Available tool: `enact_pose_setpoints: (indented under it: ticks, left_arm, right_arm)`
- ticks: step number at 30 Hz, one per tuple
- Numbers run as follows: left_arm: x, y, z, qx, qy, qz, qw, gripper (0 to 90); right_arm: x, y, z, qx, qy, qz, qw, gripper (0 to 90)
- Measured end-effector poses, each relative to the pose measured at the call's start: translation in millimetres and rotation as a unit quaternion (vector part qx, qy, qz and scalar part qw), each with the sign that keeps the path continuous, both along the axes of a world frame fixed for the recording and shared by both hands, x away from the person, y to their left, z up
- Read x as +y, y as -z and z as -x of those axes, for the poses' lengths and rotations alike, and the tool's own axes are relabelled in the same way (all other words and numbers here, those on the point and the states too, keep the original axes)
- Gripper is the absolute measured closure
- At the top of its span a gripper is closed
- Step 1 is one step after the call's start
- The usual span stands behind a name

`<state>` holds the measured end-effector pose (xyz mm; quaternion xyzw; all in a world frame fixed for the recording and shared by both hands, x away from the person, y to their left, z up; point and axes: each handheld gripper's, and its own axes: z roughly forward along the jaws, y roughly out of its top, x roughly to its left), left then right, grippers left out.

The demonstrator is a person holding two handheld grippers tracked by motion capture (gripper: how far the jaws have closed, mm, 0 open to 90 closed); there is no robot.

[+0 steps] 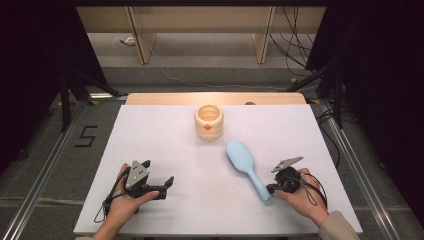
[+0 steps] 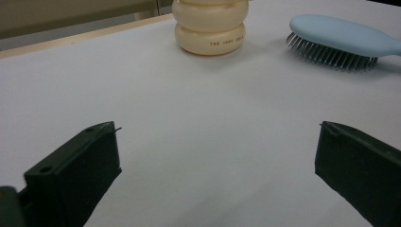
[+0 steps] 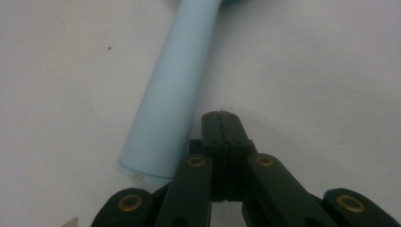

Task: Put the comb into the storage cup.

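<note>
Right gripper (image 3: 221, 116): fingers clenched, empty, just beside hairbrush (image 1: 246, 166) handle end. Left gripper (image 2: 215, 156) released. Spread right fingers, straddle handle squarely before clamping.

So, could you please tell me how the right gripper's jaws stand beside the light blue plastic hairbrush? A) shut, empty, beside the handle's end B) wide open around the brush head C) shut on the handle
A: the right gripper has its jaws pressed together with nothing between them, just beside the end of the light blue plastic hairbrush handle.
</note>
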<state>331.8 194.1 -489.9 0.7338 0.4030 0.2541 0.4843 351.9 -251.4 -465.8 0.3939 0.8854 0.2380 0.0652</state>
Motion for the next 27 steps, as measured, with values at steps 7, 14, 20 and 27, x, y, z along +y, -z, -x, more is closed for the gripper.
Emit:
enact_pose_setpoints:
  ticks: [7, 14, 20, 27]
  left_arm:
    - [-0.3, -0.2, 0.0, -0.001, 0.000, 0.003, 1.0000, 0.5]
    - [-0.5, -0.1, -0.1, 0.000, 0.001, 0.002, 1.0000, 0.6]
    - [0.0, 0.0, -0.2, -0.001, -0.003, 0.004, 1.0000, 0.7]
    - [-0.7, 0.1, -0.1, 0.000, -0.001, 0.003, 1.0000, 0.7]
  right_arm:
    - [-9.4, -16.9, -1.9, -0.060, 0.037, -0.038, 0.9968, 71.0]
    - [-4.7, -32.8, -5.0, -0.082, 0.057, -0.073, 0.9924, 42.1]
    - [9.9, -36.8, -9.1, -0.078, 0.042, -0.033, 0.9955, 24.2]
    - [25.4, -39.2, -14.9, -0.038, 0.027, 0.003, 0.9989, 21.0]
